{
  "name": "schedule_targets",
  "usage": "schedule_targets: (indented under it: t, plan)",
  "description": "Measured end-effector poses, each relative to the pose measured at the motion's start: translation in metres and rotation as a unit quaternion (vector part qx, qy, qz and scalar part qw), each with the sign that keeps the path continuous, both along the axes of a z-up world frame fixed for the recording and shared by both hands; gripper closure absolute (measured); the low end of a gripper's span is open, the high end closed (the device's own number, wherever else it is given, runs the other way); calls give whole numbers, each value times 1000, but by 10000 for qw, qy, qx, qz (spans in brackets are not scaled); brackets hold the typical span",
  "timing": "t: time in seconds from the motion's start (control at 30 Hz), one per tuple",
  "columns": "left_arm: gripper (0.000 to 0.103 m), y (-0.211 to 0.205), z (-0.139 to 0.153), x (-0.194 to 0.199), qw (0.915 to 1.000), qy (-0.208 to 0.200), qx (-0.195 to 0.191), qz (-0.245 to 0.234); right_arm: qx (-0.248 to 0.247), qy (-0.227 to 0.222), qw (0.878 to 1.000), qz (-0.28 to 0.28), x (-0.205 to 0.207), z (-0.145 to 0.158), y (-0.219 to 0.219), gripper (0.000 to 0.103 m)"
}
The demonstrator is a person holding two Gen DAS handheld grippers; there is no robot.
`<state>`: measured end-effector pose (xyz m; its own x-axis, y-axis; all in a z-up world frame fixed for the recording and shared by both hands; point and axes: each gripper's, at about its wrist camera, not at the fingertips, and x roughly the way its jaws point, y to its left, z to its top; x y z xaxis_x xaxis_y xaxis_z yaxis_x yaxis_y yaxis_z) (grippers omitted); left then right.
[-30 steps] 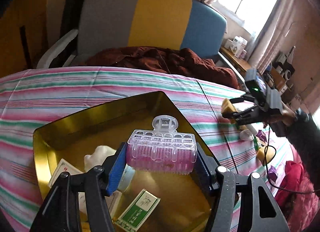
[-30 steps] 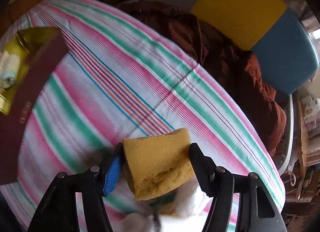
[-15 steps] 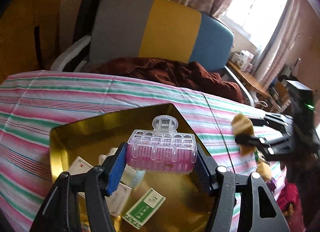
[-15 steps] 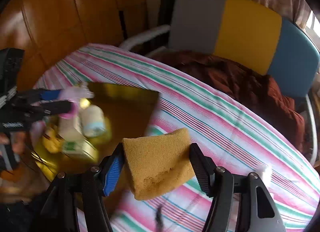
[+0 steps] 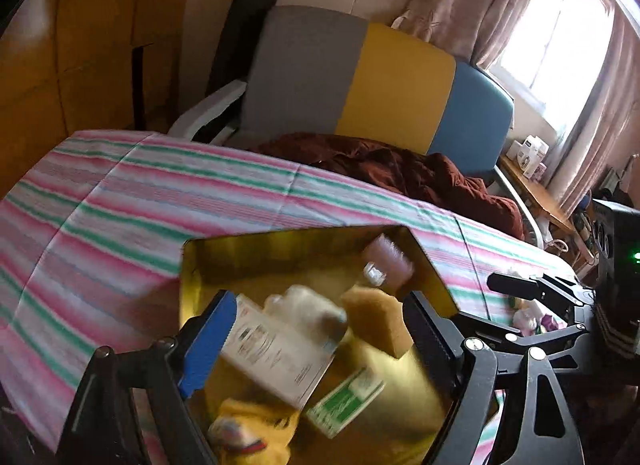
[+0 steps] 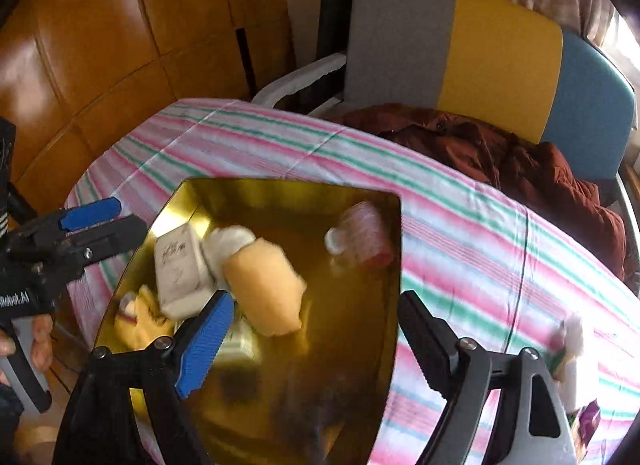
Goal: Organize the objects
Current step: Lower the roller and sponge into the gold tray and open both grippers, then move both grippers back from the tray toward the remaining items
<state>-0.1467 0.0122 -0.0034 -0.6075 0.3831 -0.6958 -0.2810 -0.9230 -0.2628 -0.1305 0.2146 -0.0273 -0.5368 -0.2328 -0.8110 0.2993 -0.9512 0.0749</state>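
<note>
Yellow sponge (image 6: 264,289) and pink hair roller (image 6: 362,235), both motion-blurred, lie inside the gold tray (image 6: 394,265). Left gripper (image 5: 316,341) and right gripper (image 6: 316,339) gape wide, holding nothing.

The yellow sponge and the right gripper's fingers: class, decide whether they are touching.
Apart. In the right wrist view the right gripper is open, and the yellow sponge sits in the gold tray beyond its fingertips, with bare tray between sponge and right-hand finger.
</note>
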Motion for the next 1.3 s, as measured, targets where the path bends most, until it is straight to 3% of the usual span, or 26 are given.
schedule_targets:
  t: [0.3,0.63,1.3]
  plan:
    - [14,-17,-11,56,9994,177,-181,235,-80,131,9996,-225,57,-2,-10,18]
    - [7,-8,-13,100,9938,617,-790,484,189,616,9959,-632,102,-6,-17,18]
    - [2,18,-23,138,9898,778,-1135,364,141,859,9887,-1217,129,-5,5,17]
